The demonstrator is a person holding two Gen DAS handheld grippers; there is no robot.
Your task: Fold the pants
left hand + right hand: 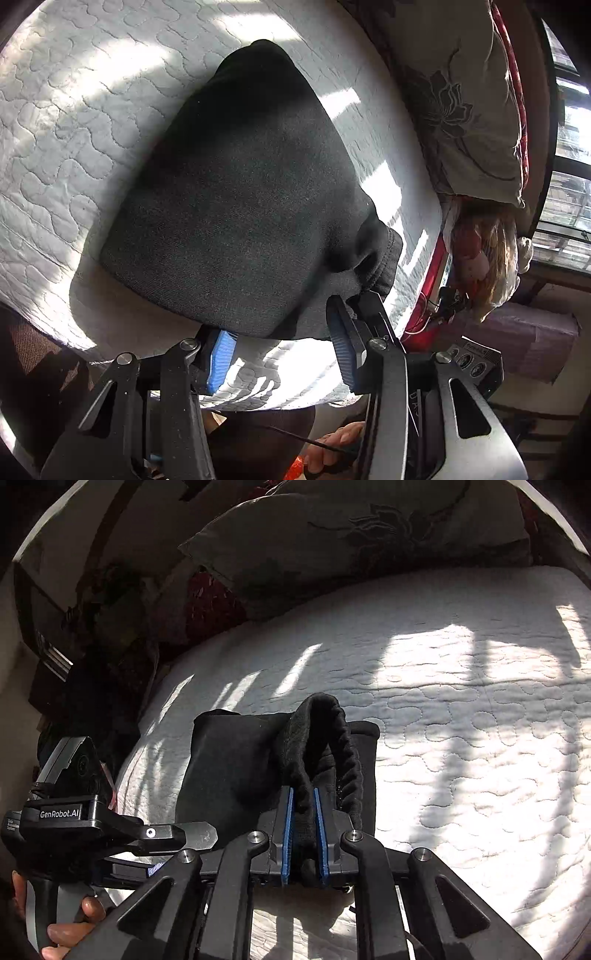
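- The dark grey knit fabric pants (236, 206) lie folded into a compact bundle on the white quilted mattress pad of the bed (74, 122), near its front edge.
- Right hand-held gripper (304, 801): its blue-padded fingers (287, 830) are pressed together on the black ribbed waistband (325, 738) of the pants, which stands up in a loop above the bundle.
- Left hand-held gripper (284, 332): its jaws stand partly spread at the near edge of the pants (the left blue pad (221, 360) sits just below the hem; the right one lies beside the bunched corner). Neither pad visibly presses the fabric.
- In the right wrist view, the left hand-held gripper appears at lower left, beside the bundle, with a person's fingers (74, 923) wrapped around its handle.
- A grey pillow with a dark floral print (351, 535) lies at the far end of the bed, apart from the pants.
- Sunlight falls in streaks across the mattress pad.
- A window (569, 184) shows at the right edge of the left wrist view.
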